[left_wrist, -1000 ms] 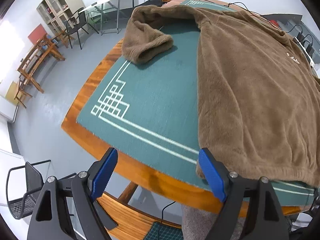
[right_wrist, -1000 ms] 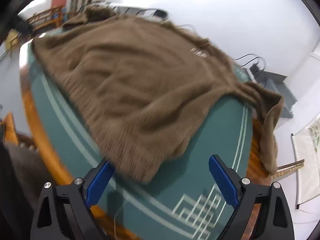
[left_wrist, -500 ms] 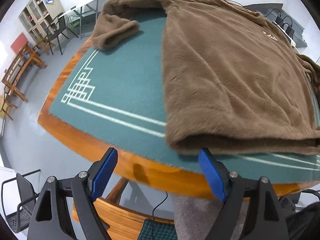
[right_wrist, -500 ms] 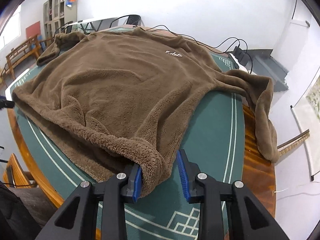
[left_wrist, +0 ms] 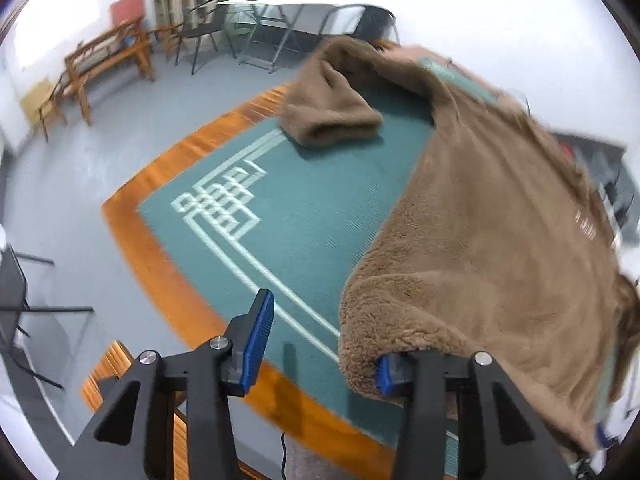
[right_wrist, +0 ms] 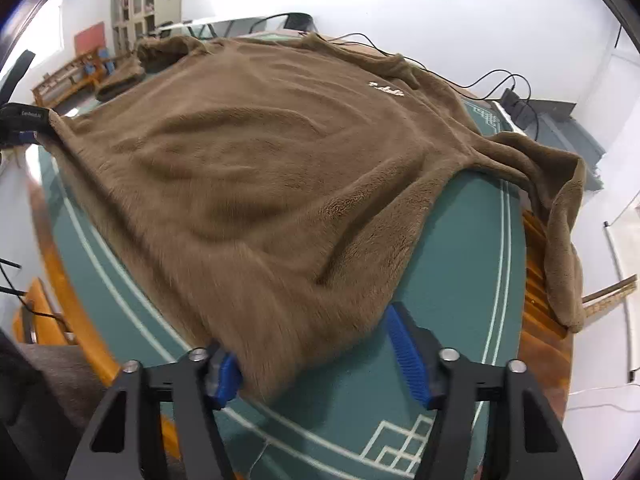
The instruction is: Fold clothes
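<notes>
**Brown fleece spread on a green-topped table**

Green felt with pale line patterns covers the wooden table point(left_wrist: 168, 280), and a grey-floored room with chairs and a shelf unit lies beyond it.

A brown fleece sweater point(right_wrist: 256, 160) is spread across the felt ahead of both grippers. One sleeve point(left_wrist: 332, 112) lies bunched far ahead of the left gripper; the other sleeve point(right_wrist: 560, 240) hangs over the table edge, ahead and to the right of the right gripper.

The left gripper point(left_wrist: 320, 344) stands partly apart, having just been closing. The hem corner drapes over its right blue pad; its left pad is bare, clear of the cloth.

The right gripper point(right_wrist: 316, 356) has just been opening. The other hem corner lies between its fingers, against the left pad; the right pad stands just beside the cloth, not pressing on it.
</notes>
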`<state>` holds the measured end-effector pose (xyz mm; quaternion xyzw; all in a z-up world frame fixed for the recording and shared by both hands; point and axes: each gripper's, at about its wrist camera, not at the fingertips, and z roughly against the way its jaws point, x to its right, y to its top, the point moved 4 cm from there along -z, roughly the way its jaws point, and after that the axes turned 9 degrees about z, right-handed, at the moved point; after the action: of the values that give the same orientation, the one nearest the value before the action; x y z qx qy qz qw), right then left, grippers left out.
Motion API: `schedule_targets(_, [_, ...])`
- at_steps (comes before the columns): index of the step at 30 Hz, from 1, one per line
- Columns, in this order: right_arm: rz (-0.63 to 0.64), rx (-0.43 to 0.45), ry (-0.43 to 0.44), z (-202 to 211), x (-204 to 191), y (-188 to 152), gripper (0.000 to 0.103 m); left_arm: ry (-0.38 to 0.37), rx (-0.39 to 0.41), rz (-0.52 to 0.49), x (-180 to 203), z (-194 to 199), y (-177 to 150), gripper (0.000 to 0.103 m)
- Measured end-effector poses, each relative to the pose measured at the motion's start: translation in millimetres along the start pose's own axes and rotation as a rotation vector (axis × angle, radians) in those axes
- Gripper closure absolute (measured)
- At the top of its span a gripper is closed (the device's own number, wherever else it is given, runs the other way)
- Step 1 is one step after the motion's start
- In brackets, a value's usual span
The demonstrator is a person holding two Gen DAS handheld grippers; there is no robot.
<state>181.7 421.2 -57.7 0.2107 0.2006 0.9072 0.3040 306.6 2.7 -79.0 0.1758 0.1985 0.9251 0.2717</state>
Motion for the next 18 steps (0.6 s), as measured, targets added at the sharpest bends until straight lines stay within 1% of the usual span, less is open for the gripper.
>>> schedule_targets(1, [0.016,0.002,0.012,5,-2,1,0.057,-0.002,0.007,-0.017,-1,6,0,0.055])
schedule_targets(2, [0.034,0.001,0.019,9,-4,1,0.063,0.001,0.014,-0.049,1,12,-1,0.055])
schedule_targets(4, [0.07,-0.001,0.025,17,-9,1,0.072,0.037,0.035,-0.133,7,17,-6,0.055])
schedule_targets(5, [0.088,-0.003,0.028,21,-12,1,0.073,0.056,0.043,-0.162,8,17,-7,0.053])
schedule_targets(6, [0.106,-0.004,0.031,25,-14,1,0.073,0.067,0.039,-0.176,8,14,-8,0.052])
schedule_targets(8, [0.118,-0.032,0.059,21,-16,-5,0.073,0.089,-0.014,-0.176,5,-2,-9,0.048])
schedule_targets(10, [0.12,-0.069,0.086,11,-16,-14,0.073,0.109,-0.089,-0.211,4,-24,-19,0.047])
schedule_targets(12, [0.122,-0.105,0.114,0,-18,-22,0.073,0.149,-0.108,-0.308,10,-38,-31,0.045])
schedule_targets(15, [0.116,-0.117,0.164,0,-14,-26,0.072,0.157,-0.077,-0.423,18,-37,-37,0.043])
schedule_targets(16, [0.11,-0.118,0.194,1,-11,-26,0.072,0.159,-0.066,-0.462,21,-37,-39,0.043])
schedule_targets(18, [0.103,-0.12,0.277,7,-5,-26,0.064,0.127,-0.072,-0.495,21,-33,-39,0.043])
